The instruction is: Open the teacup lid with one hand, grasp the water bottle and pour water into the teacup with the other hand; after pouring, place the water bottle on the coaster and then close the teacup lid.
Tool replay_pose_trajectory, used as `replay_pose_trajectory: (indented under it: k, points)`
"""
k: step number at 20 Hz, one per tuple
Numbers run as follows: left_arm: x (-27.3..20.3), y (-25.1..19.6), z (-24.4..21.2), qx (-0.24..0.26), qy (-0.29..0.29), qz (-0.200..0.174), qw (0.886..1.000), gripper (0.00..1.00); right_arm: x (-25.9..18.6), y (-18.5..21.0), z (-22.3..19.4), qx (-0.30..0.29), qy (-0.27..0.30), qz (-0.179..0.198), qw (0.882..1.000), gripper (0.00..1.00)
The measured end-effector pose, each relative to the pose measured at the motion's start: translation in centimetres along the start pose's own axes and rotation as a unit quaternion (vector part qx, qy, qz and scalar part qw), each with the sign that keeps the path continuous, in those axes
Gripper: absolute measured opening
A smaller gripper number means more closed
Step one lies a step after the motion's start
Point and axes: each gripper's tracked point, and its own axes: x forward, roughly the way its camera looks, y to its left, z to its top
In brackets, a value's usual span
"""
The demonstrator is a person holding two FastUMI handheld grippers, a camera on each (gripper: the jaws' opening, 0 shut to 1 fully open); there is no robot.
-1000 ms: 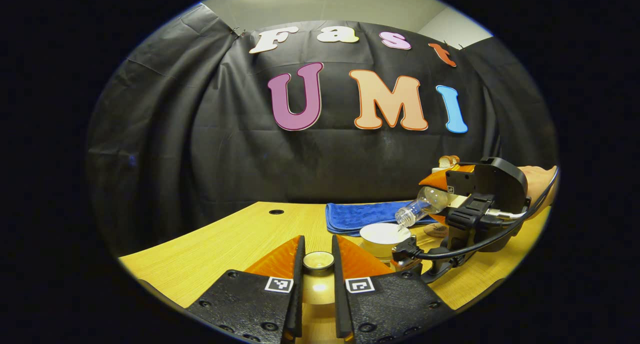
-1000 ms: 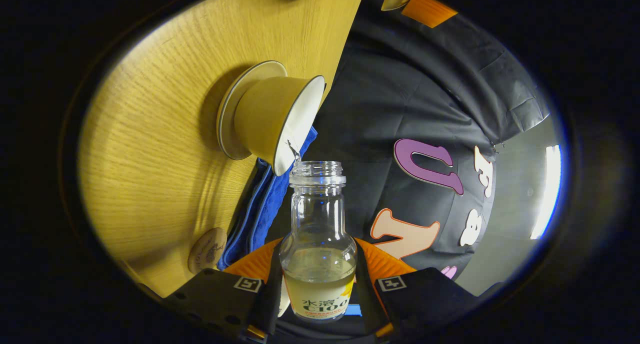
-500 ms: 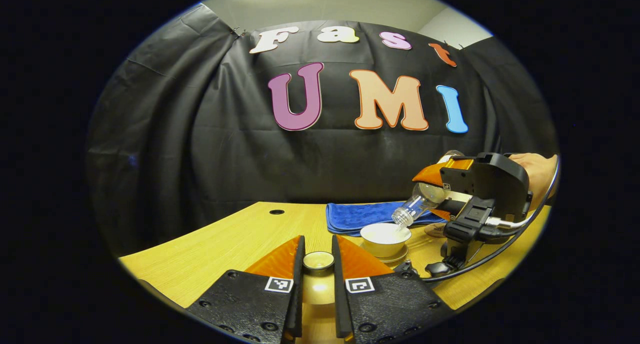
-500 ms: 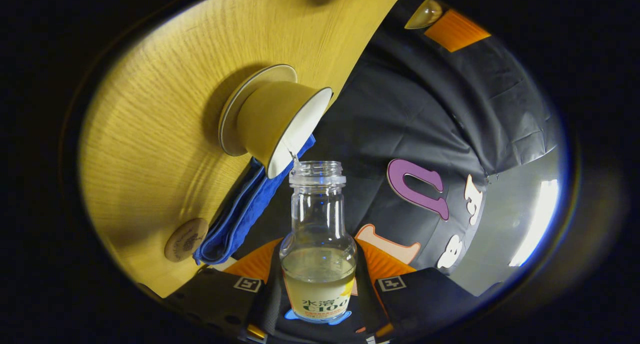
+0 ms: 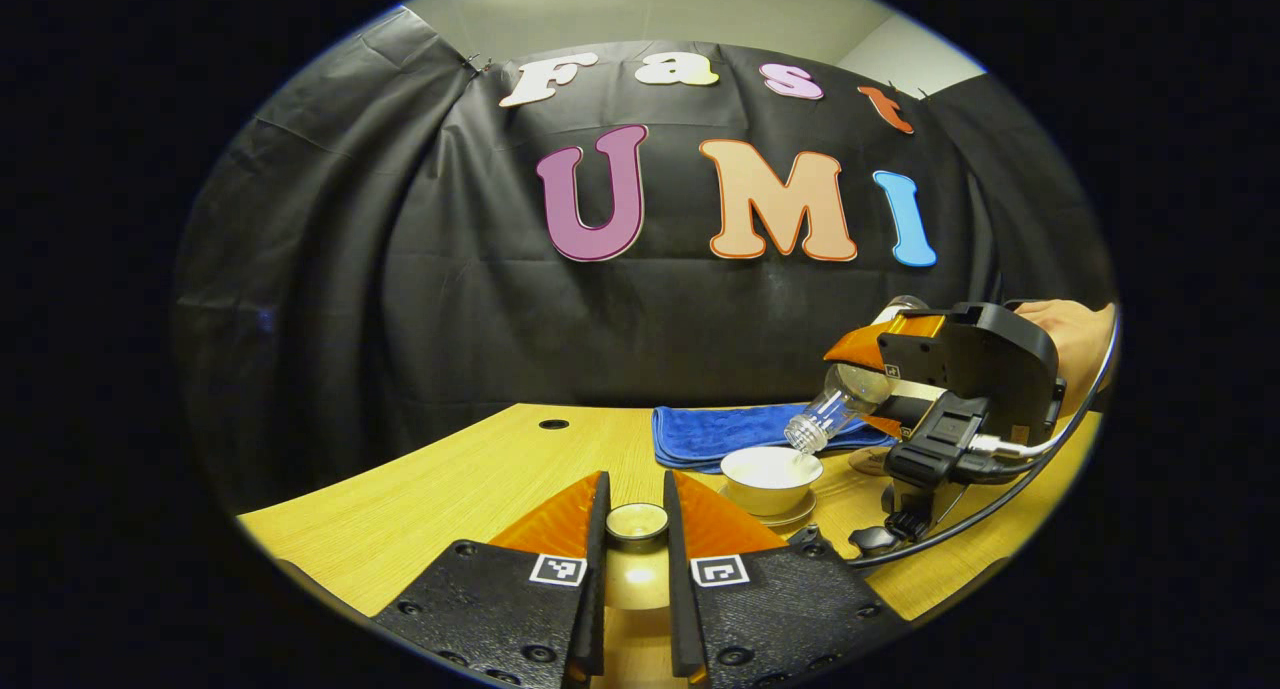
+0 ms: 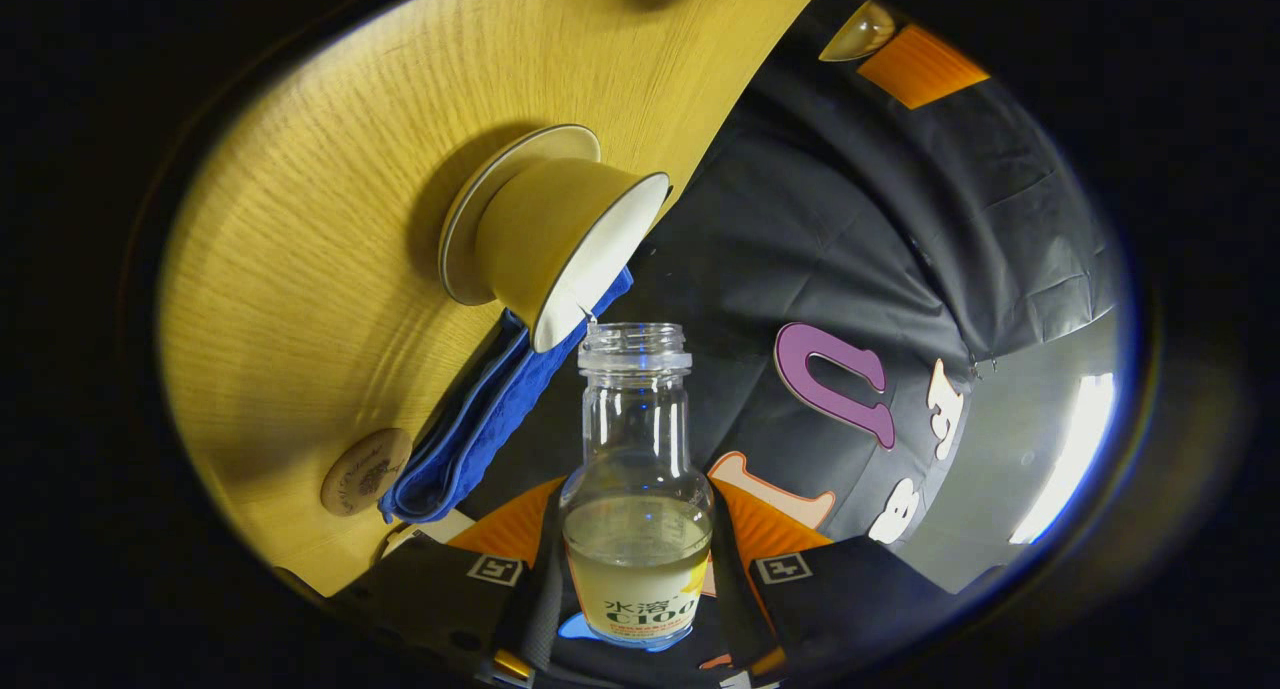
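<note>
Spanning the lower half of the left gripper view, the wooden desk [image 5: 450,489] carries everything, w/ a small dark hole [image 5: 552,424] near its far edge. Blue towel [image 5: 720,434] lies folded toward the back, just behind the teacup. Right tool [image 5: 880,379], held by a hand [image 5: 1075,339] at the far right, is clenched on the water bottle [image 5: 835,404]; both fingers press its body, per the right gripper view [image 6: 636,559]. Bottle [image 6: 636,489] is tipped mouth-down, open neck just above the teacup rim, some liquid left in its lower part. A black cable [image 5: 960,529] trails from that tool to the desk. Left tool [image 5: 636,529] is clamped on the teacup lid [image 5: 637,521] by its knob, held up over the desk, apart from the cup. Teacup [image 5: 770,474] sits uncovered on its saucer [image 5: 790,517]; in the right gripper view [image 6: 560,249] a thin stream meets its rim. Round coaster [image 6: 365,471] lies bare beside the towel, near the cup.
</note>
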Motion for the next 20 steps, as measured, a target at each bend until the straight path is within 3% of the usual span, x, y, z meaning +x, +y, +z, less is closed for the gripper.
replay_pose_trajectory:
  k: [6,13,17,20]
  points:
    - [0.1,0.4,0.1,0.002,-0.001,0.009,1.0,0.23,-0.3,0.7,0.2,0.03,0.004,0.007,1.0,0.69]
    - [0.1,0.9,0.1,0.002,0.0,0.019,1.0,0.23,-0.8,3.2,-2.4,0.155,0.033,0.028,0.987,0.69]
    - [0.0,0.9,0.1,0.002,-0.001,0.019,1.0,0.23,-1.0,4.5,-4.6,0.25,0.056,0.033,0.966,0.69]
    - [0.1,0.9,0.0,0.002,0.0,0.02,1.0,0.23,-1.1,5.2,-5.7,0.347,0.072,0.034,0.935,0.67]
